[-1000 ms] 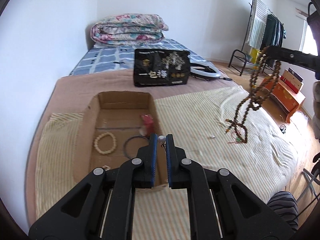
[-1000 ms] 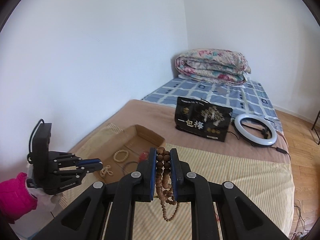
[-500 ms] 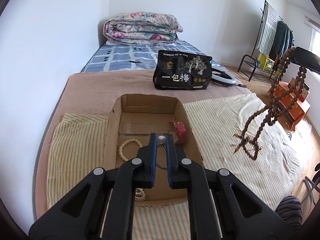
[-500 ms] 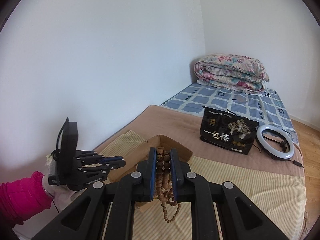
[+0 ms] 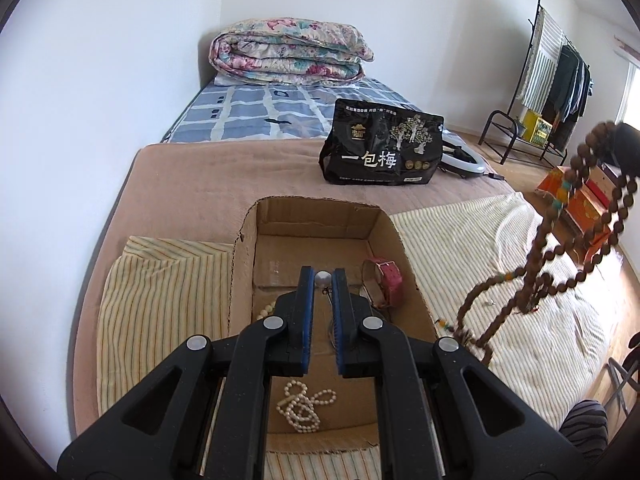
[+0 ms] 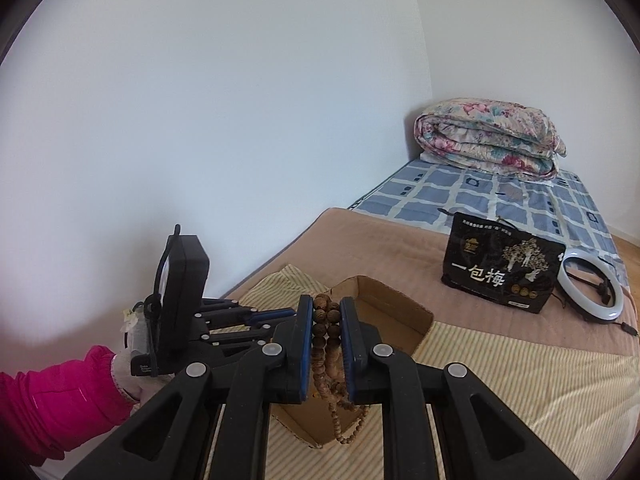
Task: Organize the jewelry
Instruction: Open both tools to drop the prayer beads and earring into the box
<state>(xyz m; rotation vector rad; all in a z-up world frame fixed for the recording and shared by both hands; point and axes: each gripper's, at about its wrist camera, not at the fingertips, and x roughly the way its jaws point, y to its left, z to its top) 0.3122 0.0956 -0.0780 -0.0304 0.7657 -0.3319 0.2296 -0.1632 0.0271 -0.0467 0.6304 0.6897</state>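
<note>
My cardboard box (image 5: 244,268) at frame centre holds a pearl strand (image 5: 304,404) and pink watch (image 5: 386,280); left gripper (image 5: 323,280) pinches a small silver bead (image 5: 322,278), right gripper (image 6: 326,312) clamps brown prayer beads (image 6: 325,328).

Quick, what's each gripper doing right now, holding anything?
Left gripper: closed on a small silvery bead over the cardboard box.
Right gripper: closed on the brown bead necklace.
</note>
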